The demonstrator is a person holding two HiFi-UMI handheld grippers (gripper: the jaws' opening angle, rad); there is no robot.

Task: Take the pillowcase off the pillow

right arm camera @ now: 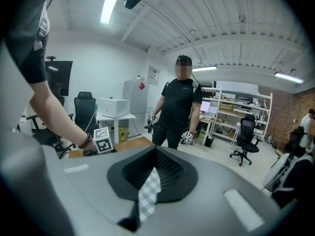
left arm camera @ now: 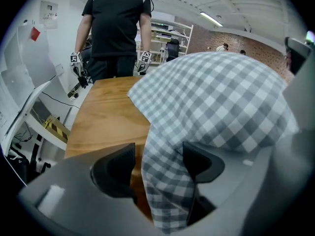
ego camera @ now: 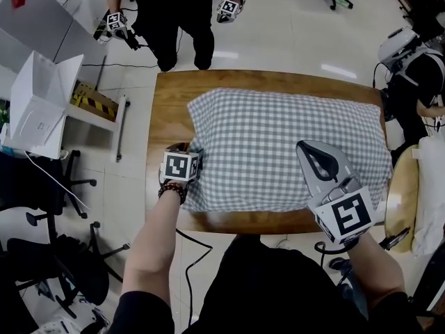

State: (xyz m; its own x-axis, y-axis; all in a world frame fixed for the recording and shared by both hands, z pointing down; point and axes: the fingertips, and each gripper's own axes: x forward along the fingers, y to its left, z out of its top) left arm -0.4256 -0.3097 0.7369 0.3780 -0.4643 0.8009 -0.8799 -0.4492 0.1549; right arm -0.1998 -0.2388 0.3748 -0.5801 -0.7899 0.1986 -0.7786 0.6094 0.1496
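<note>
Pinching a strip of the gingham pillowcase (ego camera: 278,145), the right claw (right arm camera: 153,173) is clamped fully closed on the cloth at the case's near edge. The left claw (left arm camera: 157,163) stands wide at the case's corner. A fold of cloth hangs between its pads, resting against one and clear of the other, so nothing is gripped there. The case still covers the pillow, which lies on the wooden bench (ego camera: 170,103) just ahead of both claws. To do this step well, I judge the left claw should close on cloth alone, not the filling, before either claw pulls. Only the right gripper view shows the pinched strip, and only the head view shows the whole case.
</note>
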